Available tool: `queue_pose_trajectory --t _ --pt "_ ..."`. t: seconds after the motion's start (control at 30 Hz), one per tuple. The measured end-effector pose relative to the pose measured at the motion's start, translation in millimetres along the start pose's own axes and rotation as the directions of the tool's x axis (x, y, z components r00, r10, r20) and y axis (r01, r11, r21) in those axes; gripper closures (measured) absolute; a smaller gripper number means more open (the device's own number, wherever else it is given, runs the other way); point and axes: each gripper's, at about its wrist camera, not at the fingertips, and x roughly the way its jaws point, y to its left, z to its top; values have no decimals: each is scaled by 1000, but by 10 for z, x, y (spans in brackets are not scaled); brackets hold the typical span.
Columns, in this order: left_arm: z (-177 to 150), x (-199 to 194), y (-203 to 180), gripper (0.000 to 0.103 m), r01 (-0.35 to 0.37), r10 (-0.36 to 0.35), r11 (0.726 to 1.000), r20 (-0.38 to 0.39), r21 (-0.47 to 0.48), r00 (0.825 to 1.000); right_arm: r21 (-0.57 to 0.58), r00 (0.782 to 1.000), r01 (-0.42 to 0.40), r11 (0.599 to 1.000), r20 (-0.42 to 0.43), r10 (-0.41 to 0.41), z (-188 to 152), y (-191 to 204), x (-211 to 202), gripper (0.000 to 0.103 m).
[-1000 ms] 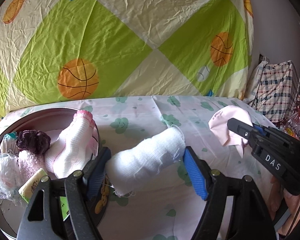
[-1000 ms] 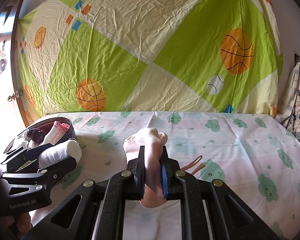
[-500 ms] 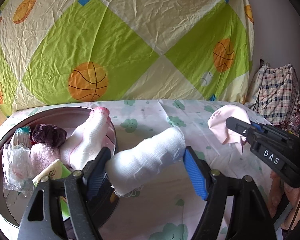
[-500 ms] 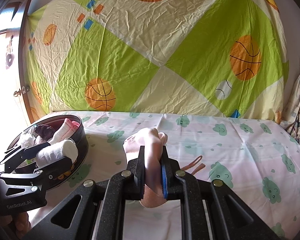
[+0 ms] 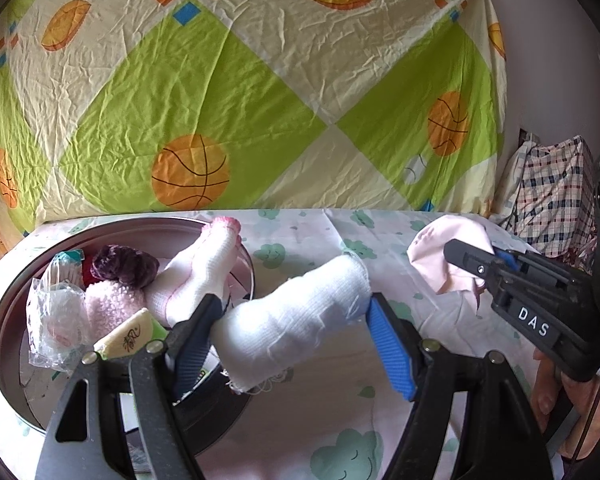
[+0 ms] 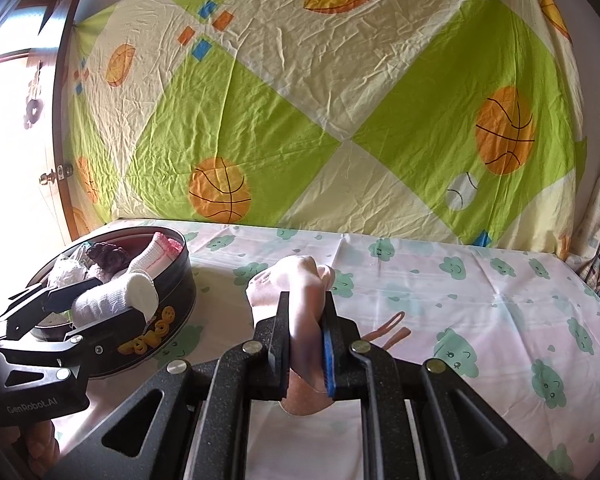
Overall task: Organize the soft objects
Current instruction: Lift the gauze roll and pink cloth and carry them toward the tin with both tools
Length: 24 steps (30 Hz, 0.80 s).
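Hands on either side are each carrying a soft item above a bed covered by a sheet (image 6: 480, 312) printed with green clouds. The left gripper (image 5: 292, 320) is pinching a rolled white sock (image 5: 296, 316) crosswise between its blue pads, jaws standing wide around the roll, and it is hovering just at the near rim of a round dark tin (image 5: 4, 320) sitting on the sheet's left side. In the right wrist view that same gripper (image 6: 112, 304) is showing with the sock (image 6: 112, 298) held over the tin's (image 6: 180, 280) edge. Inside the tin are lying a white sock with a pink cuff (image 5: 196, 272), a dark purple fuzzy item (image 5: 124, 266), a pale pink fluffy piece (image 5: 112, 304), a crumpled clear plastic bag (image 5: 52, 312) and a small yellow-green packet (image 5: 128, 334). The right gripper (image 6: 306, 336) is squeezing a pale pink sock (image 6: 300, 280) with its jaws pressed nearly together, the cloth bulging above and hanging below the pads; it is floating over the middle of the sheet, well apart from the tin. From the left wrist view this gripper (image 5: 476, 258) is appearing on the right, with the pink sock (image 5: 440, 248) sticking out past its tips. A wrinkled cloth with basketballs on green and cream squares (image 6: 300, 100) is hanging behind the bed, and a plaid bag (image 5: 548, 196) is sitting at the far right.
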Motion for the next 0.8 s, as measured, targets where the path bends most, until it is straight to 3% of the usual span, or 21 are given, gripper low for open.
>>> queue_pose_trajectory --t 0.57,0.8 --pt "-33 -158 193 28 -49 51 998 37 -39 998 -47 999 -22 999 47 24 -35 246 -114 89" --pt "-7 -284 295 28 -79 81 996 56 -28 995 -58 995 -69 996 64 73 -19 392 -140 89"
